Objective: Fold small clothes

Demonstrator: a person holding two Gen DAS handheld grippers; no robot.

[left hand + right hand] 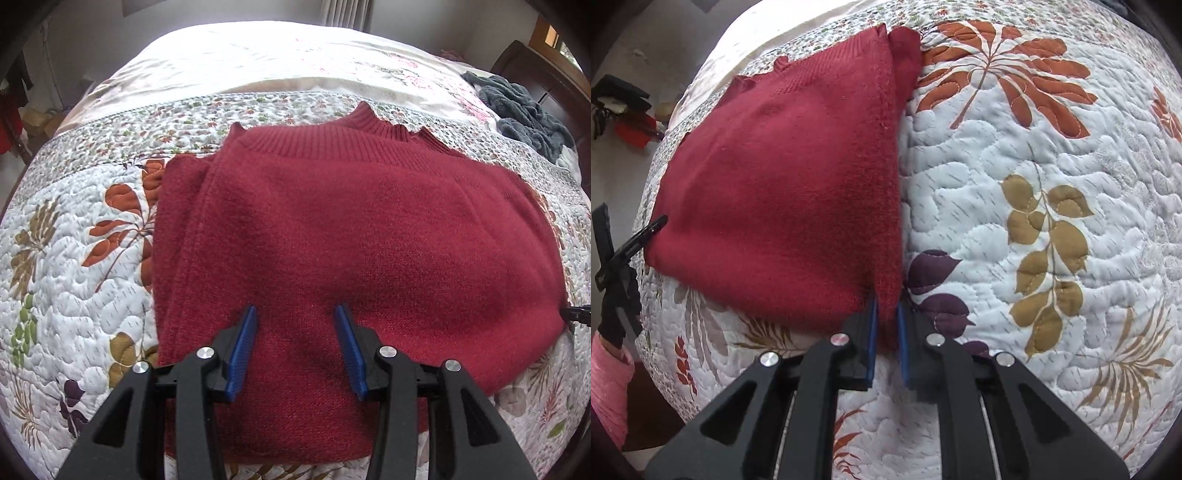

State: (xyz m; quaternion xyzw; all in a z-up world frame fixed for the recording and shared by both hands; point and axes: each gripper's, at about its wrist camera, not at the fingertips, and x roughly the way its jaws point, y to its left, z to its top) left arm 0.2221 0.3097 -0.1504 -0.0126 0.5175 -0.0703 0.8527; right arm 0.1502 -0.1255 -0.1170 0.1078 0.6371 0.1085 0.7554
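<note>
— Looking at the bed, I see the sweater (354, 229) lying folded on the quilt (74, 258), collar toward the far side.

— And the left gripper (297, 328)?

— Hovering over the near part of the sweater, blue pads (242, 350) spread wide, nothing between them.

— The right gripper (886, 325)?

— Down at the sweater's near corner, along the sleeve edge. Its pads (872, 339) are drawn in close, with a strip of red knit pinched between them — that edge sits right in the gap.

— Anything else about?

— A grey blanket (524, 107) bunched at the far right of the bed, well apart from the sweater. From the right wrist view, a pink sleeve (609, 387) and a dark glove (618, 314) show at the left edge, beside the quilt.
</note>
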